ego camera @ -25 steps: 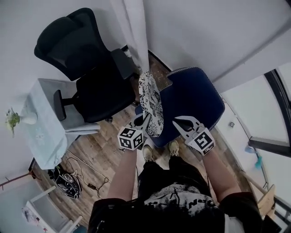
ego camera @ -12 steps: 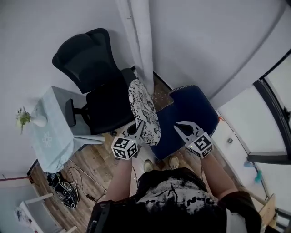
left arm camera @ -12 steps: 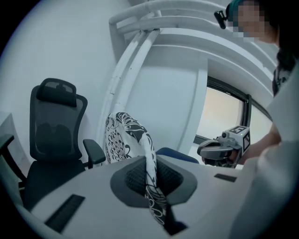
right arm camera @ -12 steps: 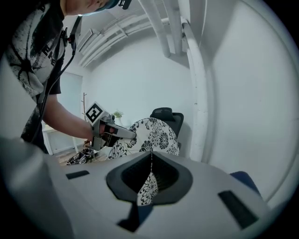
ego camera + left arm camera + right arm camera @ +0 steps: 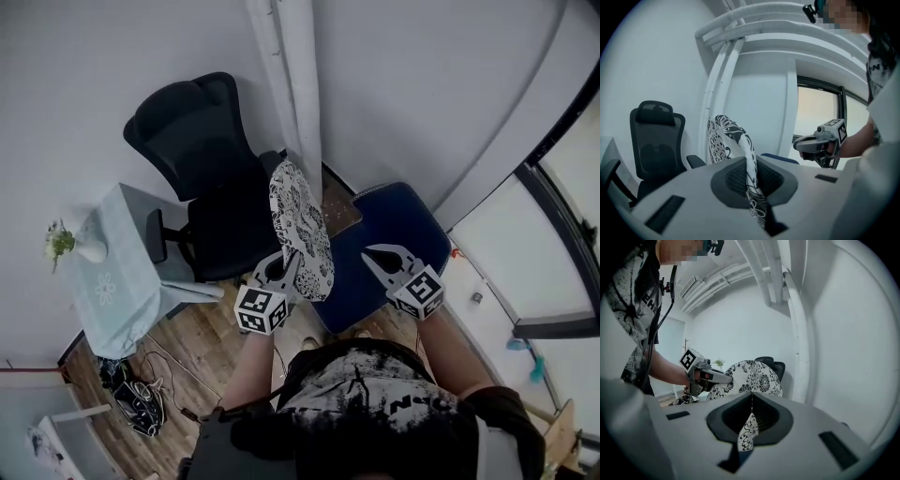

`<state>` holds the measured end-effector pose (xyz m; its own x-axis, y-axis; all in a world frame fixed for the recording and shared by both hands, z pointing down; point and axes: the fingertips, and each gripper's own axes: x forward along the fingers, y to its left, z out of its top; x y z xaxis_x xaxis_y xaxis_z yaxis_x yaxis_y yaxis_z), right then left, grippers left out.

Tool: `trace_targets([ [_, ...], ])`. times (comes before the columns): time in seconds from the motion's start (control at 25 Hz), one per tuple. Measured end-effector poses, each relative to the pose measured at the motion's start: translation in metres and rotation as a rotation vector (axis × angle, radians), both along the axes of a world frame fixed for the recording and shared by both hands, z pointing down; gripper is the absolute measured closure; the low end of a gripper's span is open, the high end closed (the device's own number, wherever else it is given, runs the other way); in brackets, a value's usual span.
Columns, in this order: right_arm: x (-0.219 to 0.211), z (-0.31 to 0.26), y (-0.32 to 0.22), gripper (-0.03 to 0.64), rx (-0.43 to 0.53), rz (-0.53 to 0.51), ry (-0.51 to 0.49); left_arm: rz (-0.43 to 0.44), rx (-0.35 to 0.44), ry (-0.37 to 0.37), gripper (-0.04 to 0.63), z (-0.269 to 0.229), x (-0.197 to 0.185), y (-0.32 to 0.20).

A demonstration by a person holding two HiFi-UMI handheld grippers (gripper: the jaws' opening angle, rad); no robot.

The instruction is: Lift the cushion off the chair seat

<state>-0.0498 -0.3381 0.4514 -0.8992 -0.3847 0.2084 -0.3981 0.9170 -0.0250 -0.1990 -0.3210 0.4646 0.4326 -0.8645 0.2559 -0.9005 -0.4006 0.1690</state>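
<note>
The left gripper [image 5: 284, 267], held nearly level, pinched the cushion [image 5: 300, 225] by its edge; the right gripper [image 5: 373, 253] hung alongside, jaws closed on nothing.

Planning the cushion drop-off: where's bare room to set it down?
Free: the navy blue padded chair seat, bare between the white pipe and the window frame; the pale blue tablecloth, away from the white vase. Crowded: wood floor beside the table, with a black cable tangle.
</note>
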Motion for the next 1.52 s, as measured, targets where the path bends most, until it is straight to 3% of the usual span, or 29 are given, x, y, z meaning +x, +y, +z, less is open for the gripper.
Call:
trace_targets([
  [0.4,0.003,-0.025,0.009,0.6,0.048,0.007,-0.03,-0.02,0.054,-0.028,0.572,-0.021,-0.008,0.022],
  [1.2,0.003,-0.012,0.025,0.601,0.007,0.005,-0.026,-0.027,0.032,-0.021,0.572,-0.009,-0.002,0.04],
  [1.52,0.004,-0.014,0.025,0.601,0.016,0.006,-0.025,-0.006,0.042,-0.079,0.572,-0.009,0.004,0.041],
])
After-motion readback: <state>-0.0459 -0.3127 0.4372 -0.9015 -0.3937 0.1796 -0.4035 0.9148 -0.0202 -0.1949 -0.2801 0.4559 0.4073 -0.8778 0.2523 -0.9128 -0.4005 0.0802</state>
